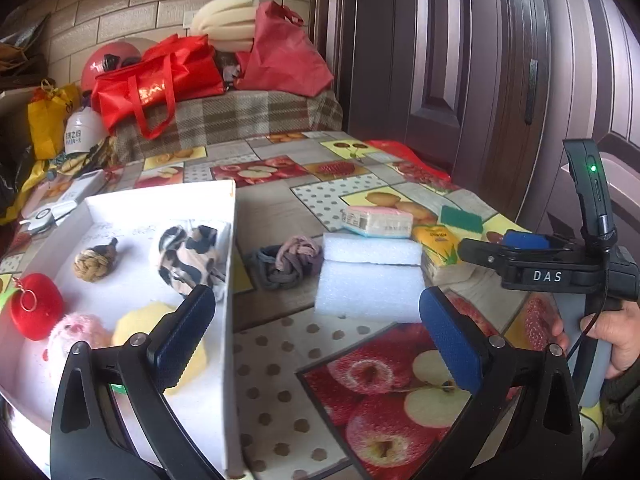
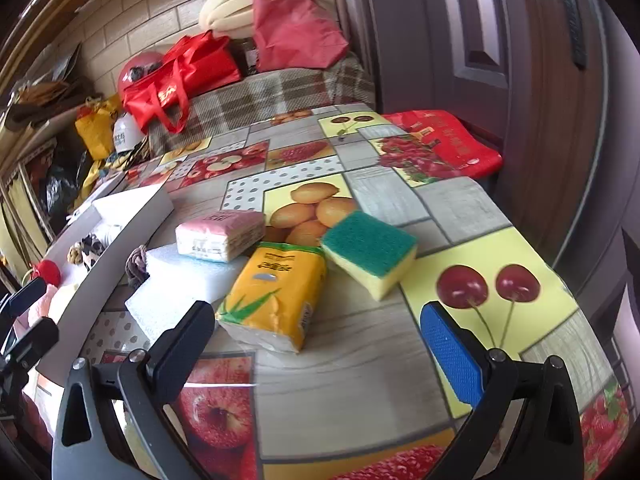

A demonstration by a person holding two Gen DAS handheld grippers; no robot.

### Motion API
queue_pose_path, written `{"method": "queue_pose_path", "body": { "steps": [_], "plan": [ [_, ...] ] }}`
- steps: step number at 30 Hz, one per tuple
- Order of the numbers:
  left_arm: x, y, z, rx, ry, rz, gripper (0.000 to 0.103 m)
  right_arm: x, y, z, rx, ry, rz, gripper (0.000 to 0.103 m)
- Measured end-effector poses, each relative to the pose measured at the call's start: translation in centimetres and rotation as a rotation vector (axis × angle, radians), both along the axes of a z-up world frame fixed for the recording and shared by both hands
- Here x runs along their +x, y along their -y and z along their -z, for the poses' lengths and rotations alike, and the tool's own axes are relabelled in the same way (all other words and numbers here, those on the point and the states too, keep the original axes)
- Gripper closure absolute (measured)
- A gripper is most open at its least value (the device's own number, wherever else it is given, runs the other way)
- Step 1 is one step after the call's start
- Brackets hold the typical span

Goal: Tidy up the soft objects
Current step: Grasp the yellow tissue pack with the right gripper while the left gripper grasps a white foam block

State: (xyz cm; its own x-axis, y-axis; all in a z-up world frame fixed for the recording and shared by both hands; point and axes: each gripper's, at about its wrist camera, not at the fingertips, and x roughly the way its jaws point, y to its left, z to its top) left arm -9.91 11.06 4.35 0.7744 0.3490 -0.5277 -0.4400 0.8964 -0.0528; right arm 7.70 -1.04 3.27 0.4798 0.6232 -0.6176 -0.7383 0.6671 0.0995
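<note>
soft objects (image 1: 370,276) beside white box (image 1: 230,280); "das"-marked right gripper (image 2: 320,344) and left gripper (image 1: 316,332) fingers spread wide, empty

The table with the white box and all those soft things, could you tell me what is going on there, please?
A person holds a gripper in each hand and is sorting soft objects into the white box. The box already holds a red plush, a knotted rope ball and a patterned cloth. White foam blocks, a yellow tissue pack and a green sponge still lie on the table. The left gripper and right gripper are both open and empty.
</note>
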Motion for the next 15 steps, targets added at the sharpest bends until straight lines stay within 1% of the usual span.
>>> {"method": "queue_pose_path", "body": {
  "steps": [3, 5, 6, 7, 8, 9, 10, 13, 15],
  "plan": [
    [2.8, 0.1, 0.8, -0.043, -0.068, 0.009, 0.0, 0.5, -2.1, 0.3, -0.035, -0.003, -0.007, 0.0],
    [4.2, 0.1, 1.2, -0.049, -0.108, 0.014, 0.0, 1.2, -3.2, 0.7, -0.058, -0.031, -0.01, 0.005],
    [4.8, 0.1, 1.5, -0.048, -0.13, 0.017, 0.0, 1.6, -3.7, 1.0, -0.075, -0.054, -0.017, 0.012],
    [5.5, 0.1, 1.7, -0.043, -0.154, 0.016, 0.0, 1.9, -4.1, 1.5, -0.091, -0.084, -0.029, 0.028],
    [6.2, 0.1, 2.0, -0.037, -0.178, 0.014, 0.0, 2.3, -4.1, 1.8, -0.09, -0.122, -0.049, 0.036],
    [6.9, 0.0, 2.2, -0.033, -0.201, 0.011, 0.0, 2.5, -3.8, 1.9, -0.074, -0.141, -0.05, 0.04],
    [7.3, -0.2, 2.5, -0.031, -0.217, 0.007, 0.0, 2.5, -3.4, 1.8, -0.067, -0.14, -0.048, 0.043],
    [8.3, -0.6, 2.9, -0.04, -0.231, 0.012, 0.0, 2.4, -2.2, 1.8, -0.064, -0.136, -0.039, 0.044],
    [9.0, -0.6, 3.0, -0.041, -0.241, 0.03, 0.0, 2.6, -1.9, 1.7, -0.047, -0.149, -0.034, 0.044]
  ]
}}
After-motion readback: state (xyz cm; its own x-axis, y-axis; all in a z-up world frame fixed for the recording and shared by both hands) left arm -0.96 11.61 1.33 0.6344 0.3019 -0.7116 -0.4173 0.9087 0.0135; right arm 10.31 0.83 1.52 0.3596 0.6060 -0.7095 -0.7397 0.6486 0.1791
